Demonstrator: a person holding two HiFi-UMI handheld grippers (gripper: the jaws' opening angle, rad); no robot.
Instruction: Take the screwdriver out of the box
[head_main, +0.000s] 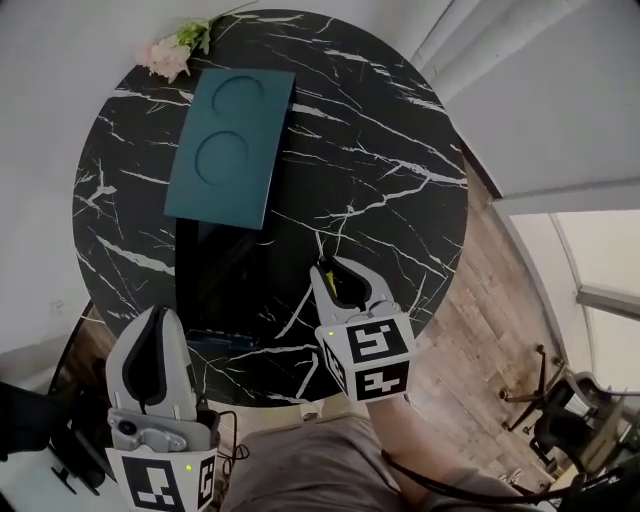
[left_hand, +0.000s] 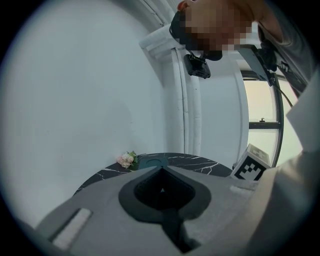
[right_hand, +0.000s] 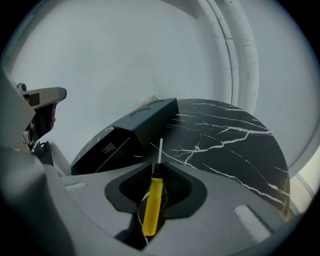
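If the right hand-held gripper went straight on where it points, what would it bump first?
Probably the black marble table, beside the dark box, with the tip of the yellow screwdriver touching first; depth is unclear.

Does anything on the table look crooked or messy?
Yes, a little. The teal lid is off the black box and lies slanted at its far end. The pink flowers sit right at the rim of the table. Nothing looks spilled or broken.
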